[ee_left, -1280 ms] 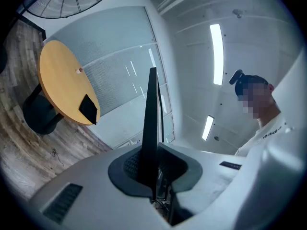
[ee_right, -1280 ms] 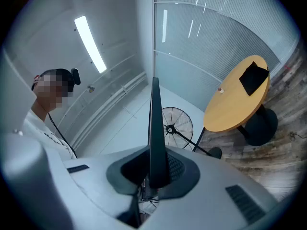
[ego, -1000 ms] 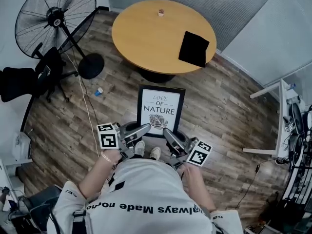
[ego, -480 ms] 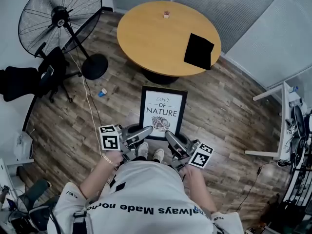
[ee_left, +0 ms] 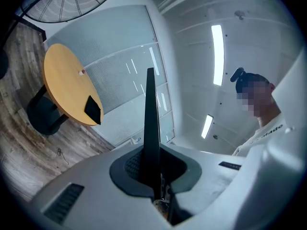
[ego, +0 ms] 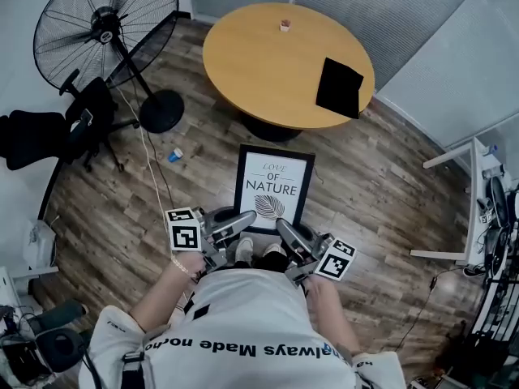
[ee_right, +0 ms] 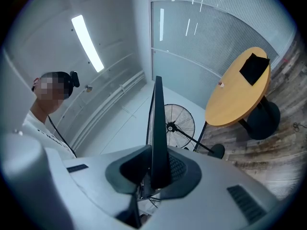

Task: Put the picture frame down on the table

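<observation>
Picture frame point(ego: 274, 186) face up, long axis, top edge toward table point(ego: 259, 63)

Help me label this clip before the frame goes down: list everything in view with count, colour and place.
picture frame: 1, black with white print, held out before the person
round table: 1, tan, beyond the frame
flat pad: 1, black, table's right edge
small item: 1, reddish, table's far side
standing fan: 1, black, far left
office chair: 1, black, beside the fan
left gripper: 1, grey, shut on the frame's near edge
right gripper: 1, grey, shut on that edge
</observation>
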